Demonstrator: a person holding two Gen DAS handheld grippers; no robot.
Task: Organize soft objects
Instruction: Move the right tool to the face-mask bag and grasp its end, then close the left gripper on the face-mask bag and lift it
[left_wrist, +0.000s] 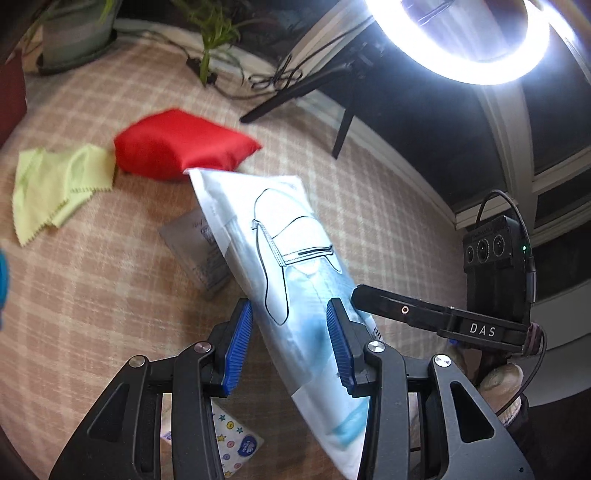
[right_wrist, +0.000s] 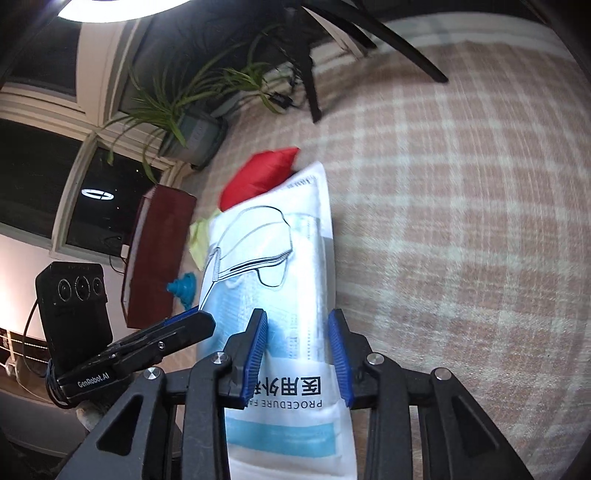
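Between the blue pads of the left tongs (left_wrist: 290, 341) lies a face-mask packet (left_wrist: 291, 280); pads stand apart at either side of it, contact on the left pad unclear, right pad at its edge. Packet slants away from the tongs, raised above the checked counter (left_wrist: 110, 295). Beyond its far tip: red cushion (left_wrist: 181, 144). Left of that, yellow-green cloth (left_wrist: 55, 192) flat on the counter. Grey sachet (left_wrist: 201, 254) lies under the packet's left side. Right tongs' finger (left_wrist: 388, 302) meets the packet from the right.

Right wrist view: right tongs (right_wrist: 297, 352) straddle the same face-mask packet (right_wrist: 280, 280), pads apart at both edges, grip not certain. Left tongs' finger (right_wrist: 177, 326) touches its left edge. Red cushion (right_wrist: 258, 177) shows past the far end; yellow-green cloth (right_wrist: 199, 240) and a teal object (right_wrist: 183, 290) lie left.
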